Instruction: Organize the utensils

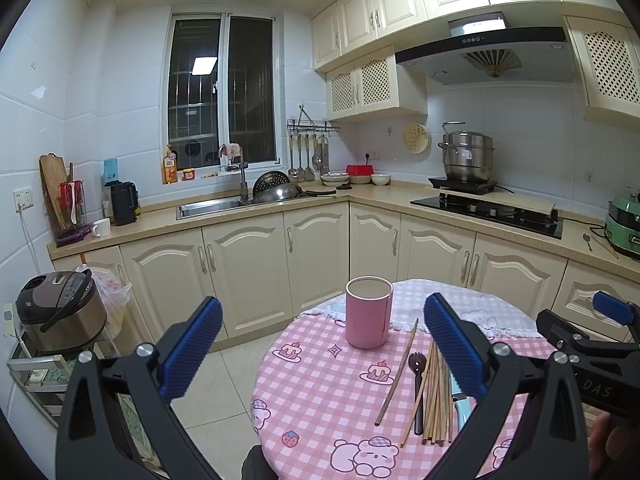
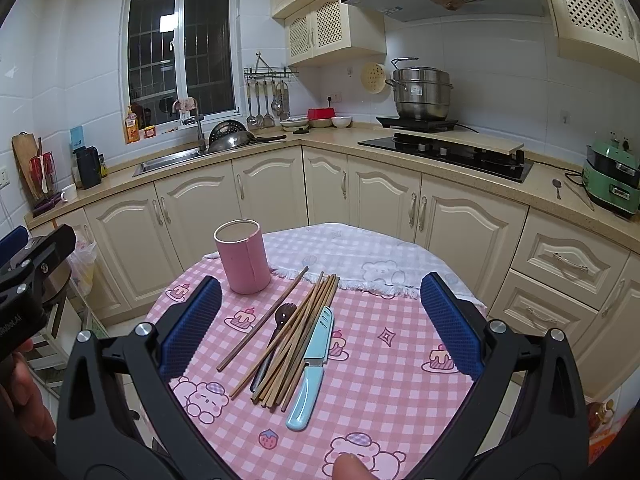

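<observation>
— Utensils, all in a loose heap on the round bench (image 2: 400, 400) with the pink checked cloth: a bundle of wooden chopsticks (image 2: 304, 340), one stray chopstick (image 2: 262, 318) lying apart to their left, a dark spoon (image 2: 280, 320) half under the bundle, and a pale blue knife (image 2: 312, 364) touching the bundle's right edge.

— And the holder?

— The pink cup (image 2: 242, 256) stands upright behind them, near the far tips of the chopsticks. I can't see anything in it from here.

— What are the grippers doing?

— Both are above the bench, holding nothing. The right gripper (image 2: 320, 320) has its blue fingers (image 2: 192, 320) spread wide, with the whole heap showing between them. The left gripper (image 1: 320, 344) is just as wide; in its own view the cup sits between the fingers (image 1: 456, 344), and the utensils lie by the right-hand one.

— Are the two close together?

— Side by side. Each shows at the edge of the other's view.

— Anything else nearby?

— Cream cabinets (image 1: 248, 276) behind, and a rice cooker (image 1: 60, 308) on a low rack to the left.
</observation>
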`<state>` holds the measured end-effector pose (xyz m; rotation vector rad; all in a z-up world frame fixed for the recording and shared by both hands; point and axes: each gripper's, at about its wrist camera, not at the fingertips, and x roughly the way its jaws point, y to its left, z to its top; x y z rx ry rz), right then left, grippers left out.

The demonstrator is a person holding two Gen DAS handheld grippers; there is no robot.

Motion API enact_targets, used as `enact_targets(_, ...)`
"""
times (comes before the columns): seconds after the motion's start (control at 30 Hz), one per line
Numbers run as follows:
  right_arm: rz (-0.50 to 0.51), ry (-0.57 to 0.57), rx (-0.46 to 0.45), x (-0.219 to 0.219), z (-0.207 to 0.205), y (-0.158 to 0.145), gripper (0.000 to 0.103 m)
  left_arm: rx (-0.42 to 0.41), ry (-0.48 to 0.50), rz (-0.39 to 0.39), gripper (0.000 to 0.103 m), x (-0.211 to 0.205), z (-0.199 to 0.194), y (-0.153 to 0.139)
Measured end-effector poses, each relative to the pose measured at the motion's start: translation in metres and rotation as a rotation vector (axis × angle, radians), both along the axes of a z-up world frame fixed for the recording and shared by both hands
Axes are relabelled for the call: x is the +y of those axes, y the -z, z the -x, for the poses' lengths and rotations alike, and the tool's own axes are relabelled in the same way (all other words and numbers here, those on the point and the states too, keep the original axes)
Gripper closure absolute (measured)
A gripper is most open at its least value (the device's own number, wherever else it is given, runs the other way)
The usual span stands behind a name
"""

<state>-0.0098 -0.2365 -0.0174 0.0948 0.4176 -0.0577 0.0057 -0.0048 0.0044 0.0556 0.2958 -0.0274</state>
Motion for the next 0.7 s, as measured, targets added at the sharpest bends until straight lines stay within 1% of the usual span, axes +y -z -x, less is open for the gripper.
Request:
enact_targets(0.37, 0.008, -0.001, 0.014, 0.002, -0.004, 0.006, 0.006, 0.018, 0.0, -0.009, 0.004, 0.001, -0.01, 0.008)
enact_targets(0.7, 0.026, -0.001, 0.082, -0.002, -0.031, 0.022, 0.006, 0.085, 0.005, -0.027, 0.004, -0.004, -0.045, 0.03)
